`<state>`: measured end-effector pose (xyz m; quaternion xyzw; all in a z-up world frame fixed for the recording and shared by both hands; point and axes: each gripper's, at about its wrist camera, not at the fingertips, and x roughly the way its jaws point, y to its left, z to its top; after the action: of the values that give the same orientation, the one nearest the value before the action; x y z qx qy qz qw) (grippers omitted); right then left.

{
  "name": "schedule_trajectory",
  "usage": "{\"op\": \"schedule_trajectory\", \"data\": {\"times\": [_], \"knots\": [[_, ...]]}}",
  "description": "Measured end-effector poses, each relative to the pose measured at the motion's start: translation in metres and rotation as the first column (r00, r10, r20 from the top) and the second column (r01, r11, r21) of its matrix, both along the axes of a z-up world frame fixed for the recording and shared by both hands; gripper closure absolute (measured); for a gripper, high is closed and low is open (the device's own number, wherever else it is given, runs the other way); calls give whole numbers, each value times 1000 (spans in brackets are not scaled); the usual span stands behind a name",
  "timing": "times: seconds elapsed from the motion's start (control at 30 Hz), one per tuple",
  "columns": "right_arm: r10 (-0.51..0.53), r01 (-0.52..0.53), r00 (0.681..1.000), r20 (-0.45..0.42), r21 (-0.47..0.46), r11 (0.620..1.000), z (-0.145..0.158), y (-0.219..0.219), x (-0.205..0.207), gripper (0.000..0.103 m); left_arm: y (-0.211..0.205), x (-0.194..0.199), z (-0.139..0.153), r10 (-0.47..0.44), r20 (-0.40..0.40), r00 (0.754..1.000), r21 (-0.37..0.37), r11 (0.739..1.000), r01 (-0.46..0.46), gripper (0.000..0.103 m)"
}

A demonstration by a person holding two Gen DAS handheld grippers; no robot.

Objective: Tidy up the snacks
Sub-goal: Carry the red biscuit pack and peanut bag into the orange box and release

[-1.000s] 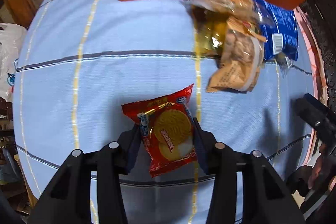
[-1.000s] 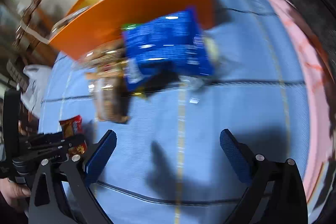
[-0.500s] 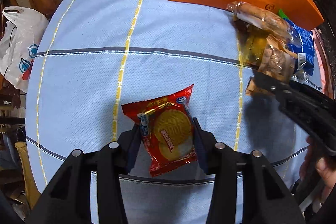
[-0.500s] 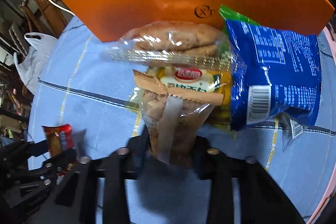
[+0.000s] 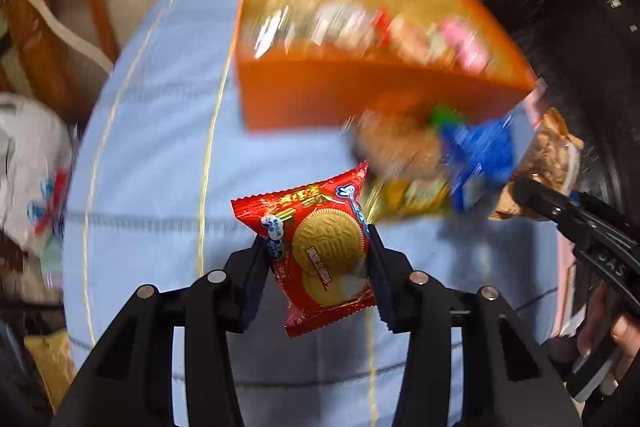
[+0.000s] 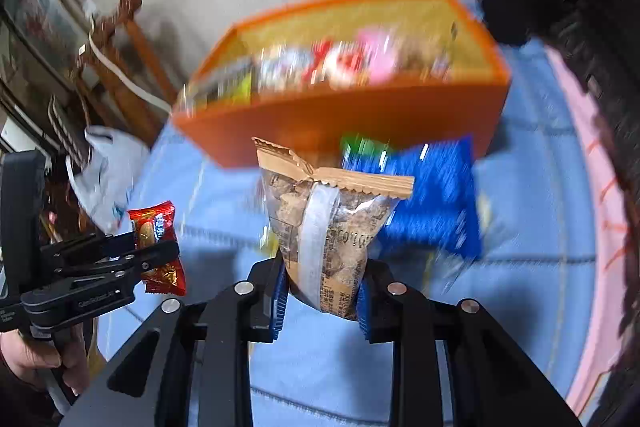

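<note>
The left gripper (image 5: 318,259) pinches a red biscuit packet (image 5: 320,255) between its fingers (image 5: 252,267). Only the right wrist view shows the right gripper (image 6: 320,301) pressing on a brown snack bag (image 6: 324,231). At twelve o'clock an orange box (image 6: 360,115) of blurred snacks stands on the blue-clothed counter (image 6: 532,227), a blue packet (image 6: 432,195) just before it.

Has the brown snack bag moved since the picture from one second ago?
Yes. The brown bag lay on the cloth by the orange box; now the right gripper holds it lifted off the cloth.
</note>
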<state>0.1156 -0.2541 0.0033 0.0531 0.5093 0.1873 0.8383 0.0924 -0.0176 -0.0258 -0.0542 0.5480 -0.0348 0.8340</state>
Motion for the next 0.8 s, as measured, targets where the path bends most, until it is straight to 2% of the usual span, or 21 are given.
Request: {"op": "schedule_trajectory", "data": {"times": [0.13,0.23,0.3,0.4,0.53,0.67,0.7,0.73,0.77,0.8], "knots": [[-19,19,997,75,-3,1000,29,-1,32,75,-14,25,31,-27,80,996,-4,1000,28,58],[-34,34,993,117,5,999,45,3,65,75,-19,59,57,-32,138,990,9,999,31,58],[-34,34,990,138,-2,999,49,9,83,75,-19,85,65,-21,146,989,6,1000,20,58],[-48,48,990,131,-3,999,44,17,122,75,-25,123,61,-9,131,991,5,1000,8,58],[-56,59,994,98,-26,998,26,24,156,75,-26,160,40,12,87,996,27,1000,-15,58],[-69,71,996,57,-44,997,3,34,180,74,-28,176,20,25,57,998,69,997,-29,58],[-78,80,996,46,-40,996,-2,35,185,70,-28,179,15,27,42,999,67,997,-30,58],[-82,83,996,37,-30,996,-4,35,186,59,-28,181,10,30,25,999,68,997,-32,52],[-95,96,995,38,-17,995,-4,35,185,49,-28,183,8,34,15,999,82,996,-35,30],[-125,126,989,73,-11,992,1,32,182,38,-28,181,7,44,19,999,107,993,-45,23]]}}
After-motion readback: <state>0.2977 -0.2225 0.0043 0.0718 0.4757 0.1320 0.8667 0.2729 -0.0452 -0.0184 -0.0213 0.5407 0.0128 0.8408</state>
